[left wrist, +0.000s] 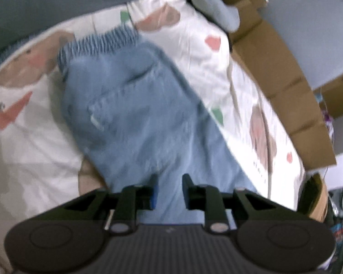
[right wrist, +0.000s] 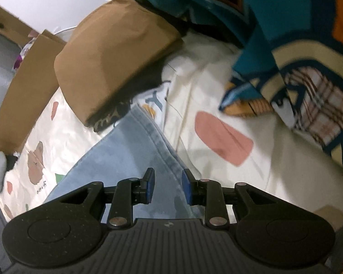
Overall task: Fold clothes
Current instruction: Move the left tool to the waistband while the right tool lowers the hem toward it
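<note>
Now, trousers: light-blue denim trousers [left wrist: 135,105] lie flat on the white patterned bedsheet [left wrist: 205,68].
Left gripper [left wrist: 169,189]: jaws slightly spread, pinching nothing.
Right gripper [right wrist: 168,186]: likewise parted, empty, above the denim.

The right gripper [right wrist: 168,186] hangs over light-blue jeans [right wrist: 128,150], fingers [right wrist: 150,186] parted with a gap, clamping nothing. A folded brown garment [right wrist: 112,52] lies at eleven o'clock; a patterned teal blanket [right wrist: 285,34] at two o'clock on the printed bedsheet [right wrist: 217,96].

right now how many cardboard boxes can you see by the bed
2, maybe more hidden. One box runs along the bed's edge; a second box sits behind it, by the wall, partly cut off.
</note>
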Demonstrator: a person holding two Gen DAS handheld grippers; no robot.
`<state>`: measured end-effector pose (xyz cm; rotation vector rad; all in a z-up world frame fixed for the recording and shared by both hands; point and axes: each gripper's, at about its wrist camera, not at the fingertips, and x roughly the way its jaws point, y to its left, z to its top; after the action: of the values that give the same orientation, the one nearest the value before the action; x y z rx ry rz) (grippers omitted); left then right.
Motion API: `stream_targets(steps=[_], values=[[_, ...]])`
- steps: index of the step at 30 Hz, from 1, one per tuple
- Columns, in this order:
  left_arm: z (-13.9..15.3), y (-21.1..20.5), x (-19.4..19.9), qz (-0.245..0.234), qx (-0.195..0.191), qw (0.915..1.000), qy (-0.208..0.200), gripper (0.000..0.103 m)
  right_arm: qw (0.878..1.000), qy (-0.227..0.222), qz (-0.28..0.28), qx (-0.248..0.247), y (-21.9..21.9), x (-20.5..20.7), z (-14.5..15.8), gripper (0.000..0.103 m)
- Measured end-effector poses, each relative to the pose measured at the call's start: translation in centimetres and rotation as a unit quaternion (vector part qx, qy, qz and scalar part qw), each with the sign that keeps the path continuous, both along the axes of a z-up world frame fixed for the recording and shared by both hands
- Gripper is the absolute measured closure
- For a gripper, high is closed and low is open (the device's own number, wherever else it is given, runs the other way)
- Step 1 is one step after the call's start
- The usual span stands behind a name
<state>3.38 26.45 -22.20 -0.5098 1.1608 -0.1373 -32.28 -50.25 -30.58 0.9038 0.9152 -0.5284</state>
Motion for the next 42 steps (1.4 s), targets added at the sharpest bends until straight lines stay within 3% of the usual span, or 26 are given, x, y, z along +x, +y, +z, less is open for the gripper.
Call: stream_targets(steps=[6,8,14,21,27,30,34,37,42], values=[[0.2,0.5,4.1,0.015,0.043,0.9986,-0.025,0.08,0.998,0.011,0.041,-0.035,0.1,3.1,0.2,0.074],[-0.5,0.6,5.9,0.019,0.061,0.9974,-0.031,0.08,0.997,0.019,0.057,-0.052,0.1,4.3,0.1,0.062],[-2.5,1.5,10.5,0.027,0.122,0.9914,-0.038,0.08,0.987,0.034,0.118,-0.104,0.3,8.6,-0.4,0.057],[-4.5,2.6,14.5,0.055,0.133,0.9886,-0.044,0.08,0.98,0.051,0.14,-0.13,0.1,12.5,-2.0,0.056],[-7.1,2.1,17.1,0.053,0.148,0.987,-0.032,0.077,0.973,0.061,0.165,-0.151,0.5,14.9,-3.4,0.048],[-8.4,2.0,18.2,0.054,0.162,0.985,-0.028,0.082,0.969,0.07,0.174,-0.162,0.6,16.0,-4.1,0.046],[-9.1,2.4,19.6,0.052,0.181,0.9819,-0.023,0.1,0.965,0.074,0.18,-0.173,0.6,16.7,-4.4,0.045],[-9.4,3.0,20.4,0.073,0.17,0.9826,-0.015,0.1,0.964,0.074,0.184,-0.179,0.7,17.0,-4.4,0.045],[-9.6,2.4,21.2,0.072,0.191,0.9788,-0.016,0.1,0.962,0.074,0.188,-0.186,0.8,17.3,-4.3,0.045]])
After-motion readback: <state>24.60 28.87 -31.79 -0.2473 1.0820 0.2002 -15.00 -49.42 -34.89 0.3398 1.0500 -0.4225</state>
